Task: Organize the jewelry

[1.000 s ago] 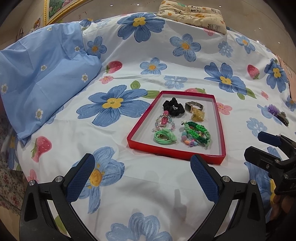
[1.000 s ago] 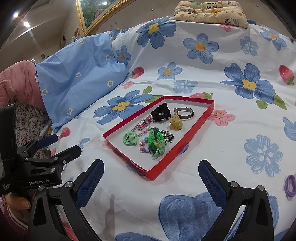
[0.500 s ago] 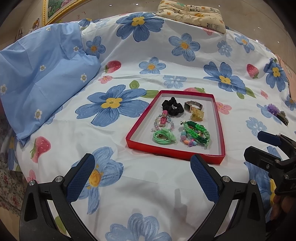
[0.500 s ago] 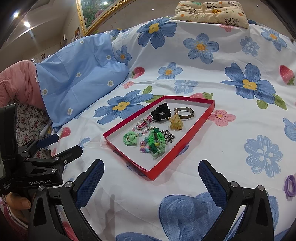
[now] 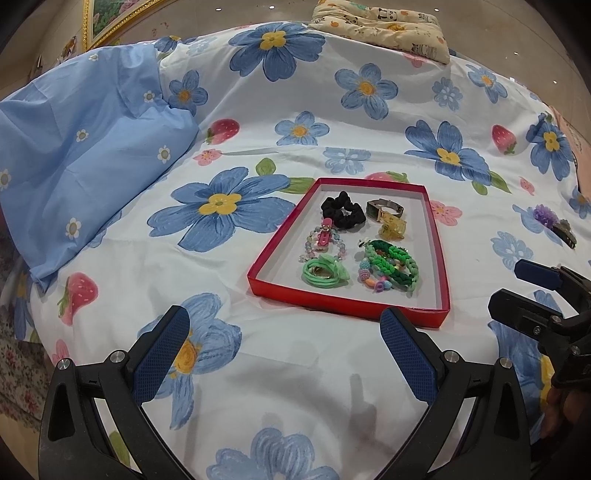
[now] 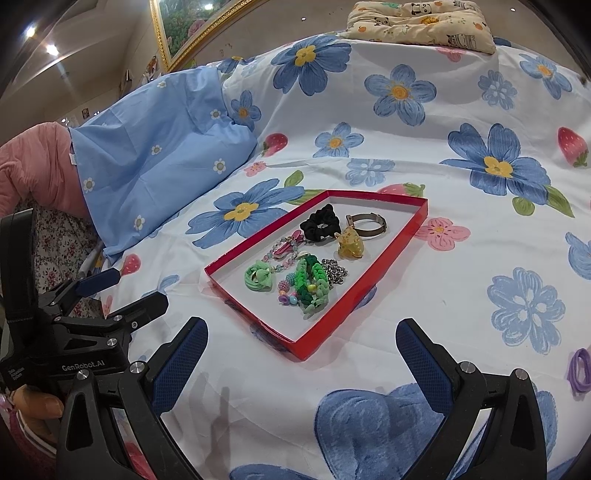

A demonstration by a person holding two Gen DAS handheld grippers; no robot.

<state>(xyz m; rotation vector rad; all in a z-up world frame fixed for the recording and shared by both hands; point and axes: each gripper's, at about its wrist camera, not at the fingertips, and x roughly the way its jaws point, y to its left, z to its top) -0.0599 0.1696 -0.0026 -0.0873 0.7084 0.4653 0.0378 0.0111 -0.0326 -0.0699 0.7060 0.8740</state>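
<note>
A shallow red tray point(image 5: 258, 274) lies on the flowered bedsheet. It holds a black scrunchie point(image 5: 341, 212), a watch point(image 5: 384, 207), a yellow claw clip point(image 5: 392, 229), a pink clip on a bead bracelet point(image 5: 324, 236), a green hair tie point(image 5: 325, 274) and green braided bracelets point(image 5: 393, 267). My left gripper point(image 5: 284, 325) stands open and empty just short of the tray's near edge. My right gripper point(image 6: 303, 332) is also open and empty, at the tray's point(image 6: 325, 332) near corner. Outside the tray to the right lie a purple hair tie point(image 6: 580, 369), a purple flower piece point(image 5: 546, 215) and a dark clip point(image 5: 565, 232).
A light blue pillow point(image 5: 85, 155) lies at the left over a pink cloth point(image 6: 33, 162). A cream patterned cushion point(image 5: 380, 26) sits at the far edge of the bed. The bed drops off at the left. Each gripper shows in the other's view: right point(image 5: 511, 286), left point(image 6: 135, 288).
The left wrist view has drifted a touch to the right. Both grippers stay open and nothing on the bed has moved.
</note>
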